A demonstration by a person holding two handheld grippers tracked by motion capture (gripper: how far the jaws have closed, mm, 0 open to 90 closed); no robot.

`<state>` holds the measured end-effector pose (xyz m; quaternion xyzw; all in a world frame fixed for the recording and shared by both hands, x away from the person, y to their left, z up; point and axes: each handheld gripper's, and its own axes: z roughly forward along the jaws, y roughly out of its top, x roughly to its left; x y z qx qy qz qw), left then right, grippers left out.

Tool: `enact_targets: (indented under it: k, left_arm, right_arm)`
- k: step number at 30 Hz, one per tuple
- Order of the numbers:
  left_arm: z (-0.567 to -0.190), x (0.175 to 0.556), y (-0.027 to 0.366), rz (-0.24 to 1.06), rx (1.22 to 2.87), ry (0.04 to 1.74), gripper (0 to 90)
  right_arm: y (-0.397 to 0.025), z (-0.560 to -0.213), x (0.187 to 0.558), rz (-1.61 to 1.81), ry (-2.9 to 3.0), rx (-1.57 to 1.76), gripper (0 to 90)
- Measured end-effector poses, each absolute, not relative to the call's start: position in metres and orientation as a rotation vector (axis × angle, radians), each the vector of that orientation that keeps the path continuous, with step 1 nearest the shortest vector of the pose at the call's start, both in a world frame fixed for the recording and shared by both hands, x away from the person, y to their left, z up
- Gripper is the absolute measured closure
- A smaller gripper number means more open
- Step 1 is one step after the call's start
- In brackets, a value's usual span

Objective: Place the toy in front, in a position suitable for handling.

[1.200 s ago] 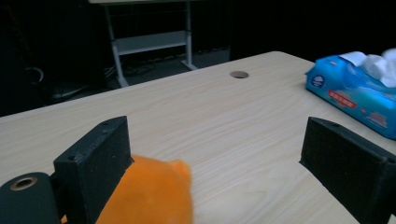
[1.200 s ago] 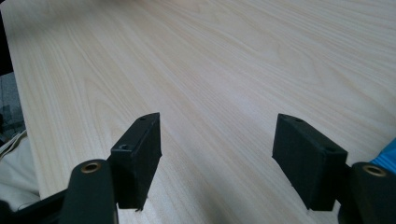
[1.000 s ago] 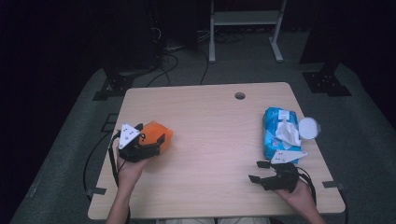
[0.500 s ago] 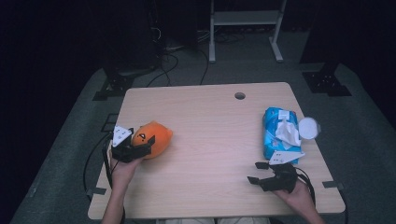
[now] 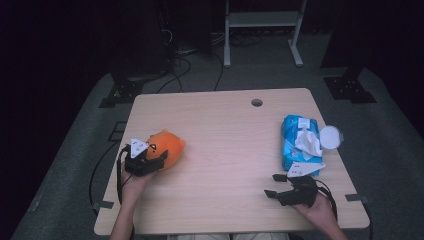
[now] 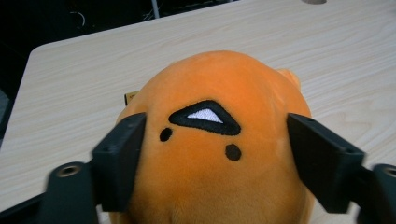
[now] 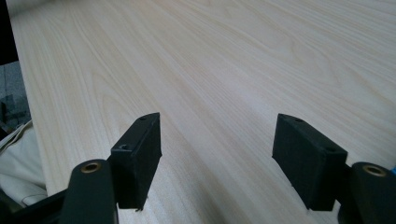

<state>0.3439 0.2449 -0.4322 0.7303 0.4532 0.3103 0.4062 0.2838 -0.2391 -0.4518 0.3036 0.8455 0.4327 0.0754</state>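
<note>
Gripping the orange plush toy [image 6: 219, 140] at the table's [image 5: 225, 165] near left, the left gripper [image 5: 145, 162] looks ready to lift it, while the right gripper [image 5: 290, 190] rests with jaws spread, empty.

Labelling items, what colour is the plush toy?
Orange plush toy, with black-and-white stitched markings; clearest in the left gripper view.

This looks like a lab or recording studio — a pale wood-grain rectangular table [image 5: 225, 150] with a round cable hole [image 5: 257, 102] stands on grey carpet [image 5: 400, 150] amid darkness. Behind the table lie tangled black cables [image 5: 185, 55] and a white metal frame stand [image 5: 262, 30] — beside it, black stand bases [image 5: 350, 87].
</note>
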Motion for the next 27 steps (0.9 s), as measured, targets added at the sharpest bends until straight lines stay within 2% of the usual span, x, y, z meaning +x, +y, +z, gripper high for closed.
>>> enact_targets:
  k: [1,2,4,10,27]
  left_arm:
    - [-0.432,0.343,0.244,0.792,1.842,1.14,28.0]
    - [-0.431,0.343,0.244,0.793,1.849,1.139,33.8]
    - [-0.43,0.342,0.243,0.799,1.847,1.136,38.2]
    - [-0.423,0.339,0.244,0.767,1.79,1.131,44.9]
    - [-0.398,0.323,0.208,0.666,1.733,0.953,45.5]
  right_arm:
    - [-0.239,-0.452,0.284,1.297,2.536,0.911,31.4]
    - [-0.238,-0.452,0.283,1.292,2.538,0.904,31.4]
    - [-0.238,-0.451,0.283,1.292,2.536,0.901,31.5]
    - [-0.239,-0.451,0.284,1.294,2.534,0.903,31.4]
    - [-0.241,-0.451,0.285,1.299,2.524,0.911,31.5]
